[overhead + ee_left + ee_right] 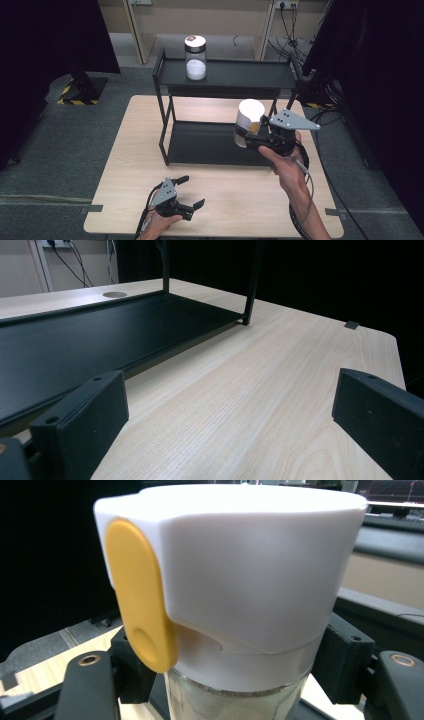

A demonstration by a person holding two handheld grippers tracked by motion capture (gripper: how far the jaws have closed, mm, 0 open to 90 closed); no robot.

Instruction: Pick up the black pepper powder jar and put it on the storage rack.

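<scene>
The bench (pixel 125 165) carries everything here, a pale wood top lying under both hands, and most of its far half, ahead of the two tools, is taken by a black two-tier shelf rack (pixel 227 80). Its lower shelf (pixel 75 340) sits low over the wood just in front of the left hand-held gripper (pixel 192 191), while the upper shelf stands higher than the right hand-held gripper (pixel 244 136) and beyond it. On that upper shelf, far ahead and off to the left of the right tool, stands a glass jar with a dark lid (pixel 195 57), about half full of something white; it suggests the top tier is where such containers belong. The white-lidded jar (pixel 235 580) is in the air, pinched by the right hand-held gripper at the glass body just under the cap, above the right end of the lower shelf and short of the upper one. Gripping below the wide cap likely lets the cap's rim act as a stop against slipping, and it keeps the jar upright so its pale contents stay put. A yellow flip tab (pixel 140 595) on the cap faces the left side of the right gripper view. The left hand-held gripper rests near the bench's near edge with its jaws spread and nothing between them, probably parked out of the way.
</scene>
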